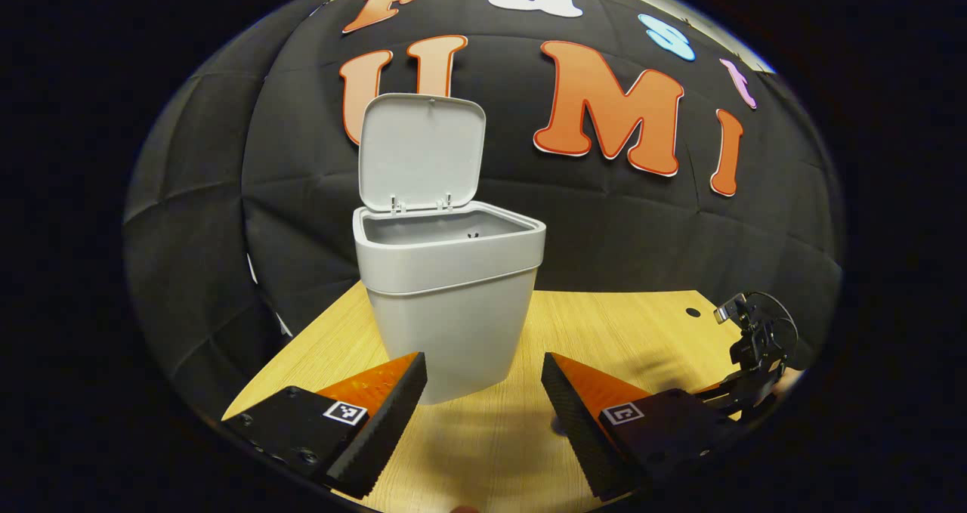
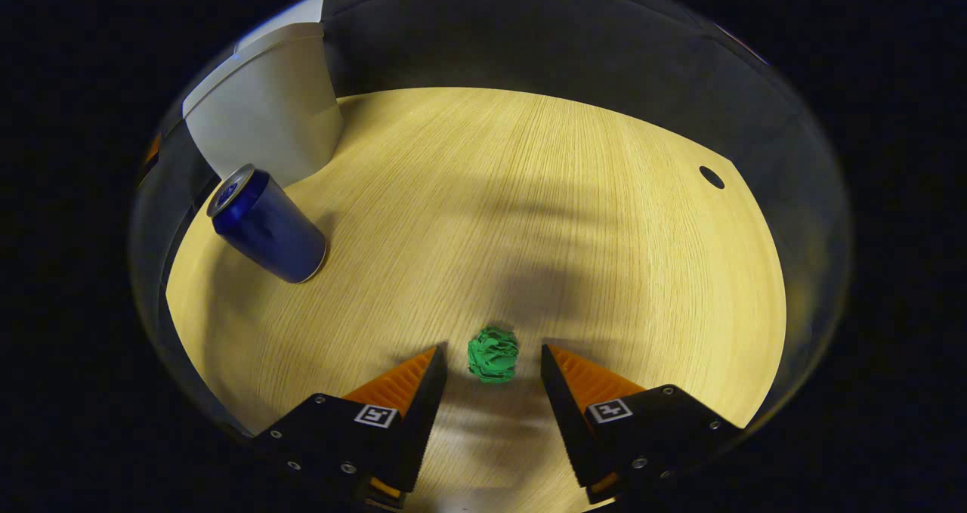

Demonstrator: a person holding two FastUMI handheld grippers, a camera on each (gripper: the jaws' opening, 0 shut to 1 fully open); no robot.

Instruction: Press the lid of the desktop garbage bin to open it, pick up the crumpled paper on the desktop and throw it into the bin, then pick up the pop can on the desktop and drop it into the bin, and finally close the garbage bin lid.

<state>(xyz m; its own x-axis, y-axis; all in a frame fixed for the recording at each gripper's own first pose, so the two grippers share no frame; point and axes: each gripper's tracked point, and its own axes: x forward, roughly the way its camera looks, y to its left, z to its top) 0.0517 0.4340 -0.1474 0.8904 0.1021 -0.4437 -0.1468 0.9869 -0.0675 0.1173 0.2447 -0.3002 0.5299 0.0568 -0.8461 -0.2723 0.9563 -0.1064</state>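
Note:
The grey garbage bin (image 1: 453,286) stands on the wooden desktop (image 1: 619,332), its lid (image 1: 420,152) swung up and open. My left gripper (image 1: 483,373) is open just in front of the bin's base, holding nothing. In the right gripper view, a green crumpled paper ball (image 2: 492,355) lies on the desktop (image 2: 544,196) between the tips of my open right gripper (image 2: 492,362), with gaps on both sides. A blue pop can (image 2: 266,224) stands at the left, beside the bin (image 2: 264,109). The right gripper (image 1: 755,347) also shows far right in the left gripper view.
A small round hole (image 2: 711,177) sits in the desktop near its far right corner. The black cloth wall (image 1: 604,226) closes off the back behind the bin. The desktop's edges run close on the left and right.

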